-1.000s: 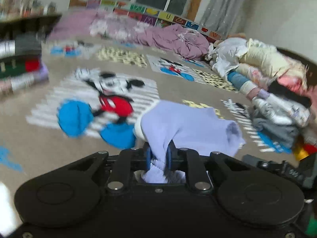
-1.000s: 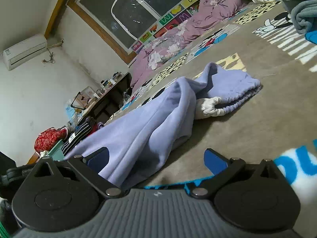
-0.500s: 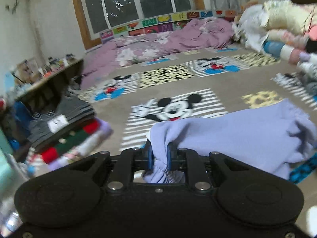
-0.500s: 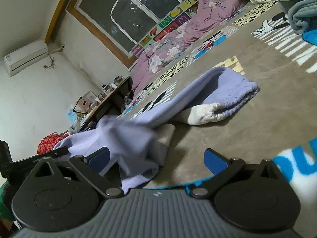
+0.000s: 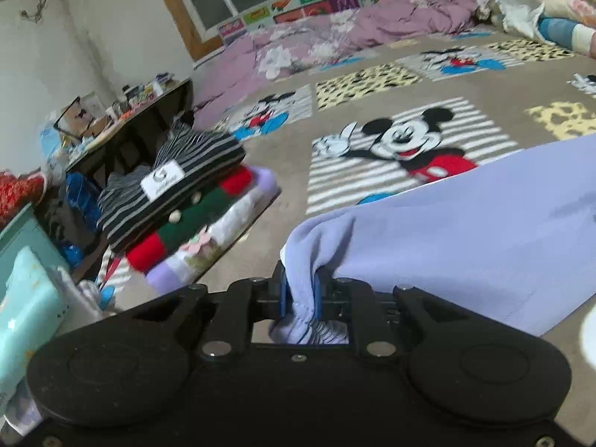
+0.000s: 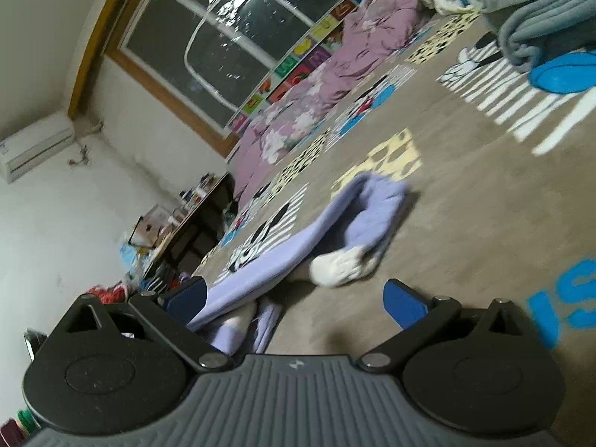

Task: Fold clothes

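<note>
A lavender fleece garment [image 5: 465, 231] with a white lining lies stretched across the Mickey Mouse carpet [image 5: 395, 141]. My left gripper [image 5: 300, 290] is shut on its gathered cuff end and holds it low over the floor. In the right wrist view the same garment [image 6: 320, 223] runs from near my left finger out to its far end, with the white lining [image 6: 339, 266] showing. My right gripper [image 6: 294, 300] is open and empty, just above the carpet beside the cloth.
A stack of folded clothes [image 5: 178, 201], striped on top, sits at the left by a dark low table [image 5: 141, 119]. A pink quilt [image 5: 335, 33] lies under the window. A heap of unfolded laundry [image 6: 529, 11] lies at the far right.
My left gripper has pulled the cuff leftward and turned toward the folded stack, drawing the garment out long and flat. My right gripper has tilted and stayed open.
</note>
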Motion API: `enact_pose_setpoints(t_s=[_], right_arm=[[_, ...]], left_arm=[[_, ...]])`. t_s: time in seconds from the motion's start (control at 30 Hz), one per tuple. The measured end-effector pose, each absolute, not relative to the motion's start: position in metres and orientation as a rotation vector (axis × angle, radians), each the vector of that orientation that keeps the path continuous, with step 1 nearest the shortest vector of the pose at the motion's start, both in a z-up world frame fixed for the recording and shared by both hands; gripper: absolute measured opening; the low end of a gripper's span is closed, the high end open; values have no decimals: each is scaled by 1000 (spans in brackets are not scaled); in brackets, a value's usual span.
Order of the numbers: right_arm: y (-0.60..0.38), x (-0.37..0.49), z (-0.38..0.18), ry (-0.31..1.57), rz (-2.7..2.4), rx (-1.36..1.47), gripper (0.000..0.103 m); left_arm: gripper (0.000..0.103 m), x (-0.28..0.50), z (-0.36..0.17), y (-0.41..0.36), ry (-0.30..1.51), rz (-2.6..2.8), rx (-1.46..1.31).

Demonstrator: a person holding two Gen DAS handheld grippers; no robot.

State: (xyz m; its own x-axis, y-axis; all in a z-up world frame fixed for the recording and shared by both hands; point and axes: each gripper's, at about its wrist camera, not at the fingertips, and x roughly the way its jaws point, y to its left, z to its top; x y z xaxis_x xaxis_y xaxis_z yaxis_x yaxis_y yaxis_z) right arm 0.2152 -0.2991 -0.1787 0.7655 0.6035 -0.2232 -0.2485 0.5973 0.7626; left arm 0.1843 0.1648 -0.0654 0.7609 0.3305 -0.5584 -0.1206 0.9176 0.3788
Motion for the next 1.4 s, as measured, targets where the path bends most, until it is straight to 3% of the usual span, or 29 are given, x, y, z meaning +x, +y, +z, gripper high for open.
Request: enact_pose_setpoints(t_s=[0.53,0.6,0.67,0.73,0.83,0.97,1.2,1.4], right_arm=[[-281,221,-181,544,535,657,97],[-279,219,-182,547,533,643,96],[-278,218,-182,548,530,632,96],[-277,216,-182,550,526,620,96],[-274,214,-181,554,518,596,96],[-270,215,-180,568,505,571,96],[-270,229,-171,614,476,587,96],[-253,263,-147,607,451,419,97]], left_arm=[[12,219,-80,213,662,431,305],[18,224,-84,220,674,465,284],[33,226,-88,227,695,482,239],[41,218,-86,231,663,509,174],[43,203,-79,234,610,513,76],[56,190,-73,237,560,449,-52],[64,177,-67,258,508,291,-240],[65,180,-70,283,477,221,-344]])
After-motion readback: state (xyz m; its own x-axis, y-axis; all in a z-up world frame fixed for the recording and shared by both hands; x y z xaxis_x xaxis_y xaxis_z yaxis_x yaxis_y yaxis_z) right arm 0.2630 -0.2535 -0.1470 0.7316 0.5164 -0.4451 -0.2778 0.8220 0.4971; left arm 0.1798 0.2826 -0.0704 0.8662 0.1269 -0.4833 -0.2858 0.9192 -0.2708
